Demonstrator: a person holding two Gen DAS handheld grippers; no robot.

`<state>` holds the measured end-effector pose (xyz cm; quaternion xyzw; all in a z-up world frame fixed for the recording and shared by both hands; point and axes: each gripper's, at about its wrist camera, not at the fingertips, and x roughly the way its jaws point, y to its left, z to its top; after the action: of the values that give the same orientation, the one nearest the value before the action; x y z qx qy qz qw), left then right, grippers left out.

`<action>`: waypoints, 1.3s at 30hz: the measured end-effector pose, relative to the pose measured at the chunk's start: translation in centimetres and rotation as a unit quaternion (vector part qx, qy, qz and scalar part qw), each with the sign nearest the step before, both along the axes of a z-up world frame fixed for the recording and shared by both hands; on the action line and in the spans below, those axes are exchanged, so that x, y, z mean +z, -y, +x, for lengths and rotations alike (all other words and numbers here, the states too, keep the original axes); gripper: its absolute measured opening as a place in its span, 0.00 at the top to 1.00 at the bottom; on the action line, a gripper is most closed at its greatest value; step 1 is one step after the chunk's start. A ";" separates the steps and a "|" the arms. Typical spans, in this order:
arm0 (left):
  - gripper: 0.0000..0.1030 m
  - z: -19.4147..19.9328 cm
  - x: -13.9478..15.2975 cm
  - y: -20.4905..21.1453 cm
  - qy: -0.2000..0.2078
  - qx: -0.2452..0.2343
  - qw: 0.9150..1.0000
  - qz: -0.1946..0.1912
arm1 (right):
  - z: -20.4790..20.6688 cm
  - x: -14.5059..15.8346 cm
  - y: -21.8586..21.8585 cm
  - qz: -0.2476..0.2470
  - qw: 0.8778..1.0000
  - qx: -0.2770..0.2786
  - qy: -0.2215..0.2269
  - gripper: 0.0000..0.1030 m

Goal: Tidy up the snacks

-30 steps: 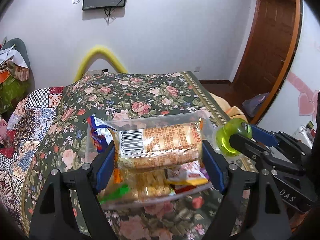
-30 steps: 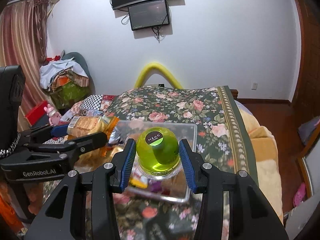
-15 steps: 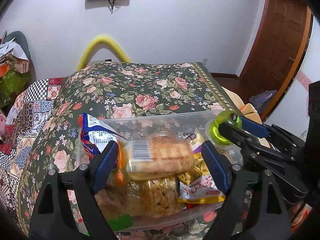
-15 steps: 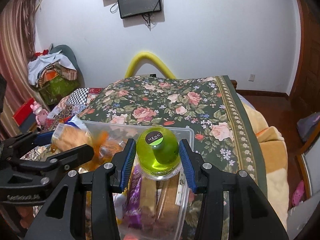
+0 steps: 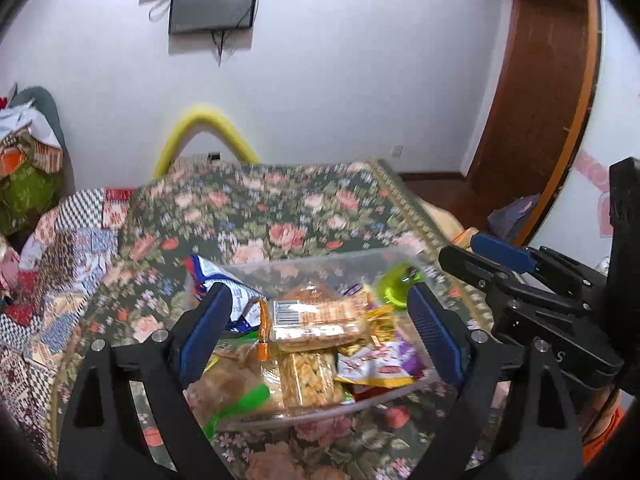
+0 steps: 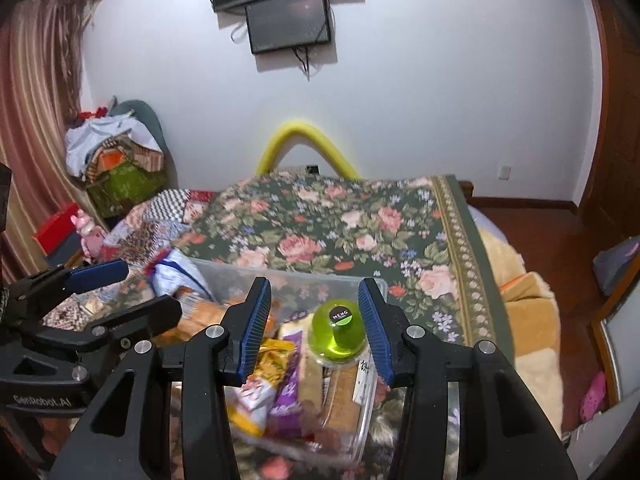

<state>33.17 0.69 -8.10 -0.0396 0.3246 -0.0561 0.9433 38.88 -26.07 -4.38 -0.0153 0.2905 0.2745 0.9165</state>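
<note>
The snacks sit piled in a clear plastic bin point(image 5: 320, 258) on the bed's floral cover point(image 6: 340, 220). On top lies a long cracker packet point(image 5: 320, 320) with its barcode up. A blue-and-white bag point(image 5: 216, 276) leans over the bin's far left corner, and a yellow pouch point(image 5: 372, 368) lies to the right. At the far right end of the bin stands a small green bottle point(image 6: 338, 332) with a dark cap.

The packets look light and crinkly, and I'd guess the crackers break under a hard squeeze. They are best taken across the short width, mid-length. The bottle looks stiffer, rounder and smoother — likely to slip unless it is taken low on its belly.

The left gripper point(image 5: 316, 294) hangs over the near edge of the bin, tilted down. Its jaws are opening, and the cracker packet lies loose in the bin, framed between them but free of both pads.

The right gripper point(image 6: 314, 286) reaches in from the right, also tilted down. Its pads stand apart with the bottle between them — there is clear space on the bottle's left side, so nothing is pinched.
</note>
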 end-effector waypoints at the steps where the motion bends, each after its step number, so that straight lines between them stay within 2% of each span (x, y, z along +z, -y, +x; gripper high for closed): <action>1: 0.13 -0.9 0.8 0.1 0.010 -0.002 1.000 0.002 | -0.7 0.7 0.3 0.003 1.000 0.001 0.005 0.59; 5: 0.13 -6.0 4.7 0.2 0.069 -0.006 0.998 0.013 | -4.6 3.7 2.2 0.032 0.999 0.004 0.032 0.59; 9: 0.13 -11.2 7.3 0.3 0.112 -0.010 0.994 0.013 | -8.8 6.2 3.3 0.047 0.997 0.011 0.058 0.59; 15: 0.12 -18.4 9.7 -0.3 0.161 0.005 0.987 0.008 | -14.3 8.2 4.5 0.073 0.994 0.025 0.076 0.58; 19: 0.09 -22.0 10.0 -0.7 0.177 0.018 0.984 0.003 | -17.6 8.6 5.0 0.079 0.993 0.026 0.086 0.45; 23: 0.01 -24.3 9.5 -0.7 0.188 0.040 0.981 0.015 | -19.8 8.4 4.8 0.071 0.992 0.017 0.100 0.29; 26: 0.00 -25.4 9.0 -0.6 0.188 0.044 0.981 0.016 | -20.8 8.2 4.8 0.066 0.992 0.011 0.104 0.22; 30: 0.00 -26.5 8.7 -0.6 0.185 0.041 0.982 0.012 | -21.3 8.0 4.9 0.064 0.992 0.003 0.105 0.17; 35: 0.00 -27.4 8.4 -0.4 0.189 0.043 0.981 0.018 | -22.1 8.2 5.3 0.066 0.991 -0.012 0.117 0.03; 39: 0.00 -27.7 8.3 -0.2 0.186 0.042 0.982 0.015 | -22.6 8.2 5.3 0.061 0.990 -0.018 0.129 0.00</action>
<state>5.46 0.94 0.16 -0.0280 0.1426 -0.0184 0.9892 16.24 -31.39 3.82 0.0102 0.1526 0.2705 0.9505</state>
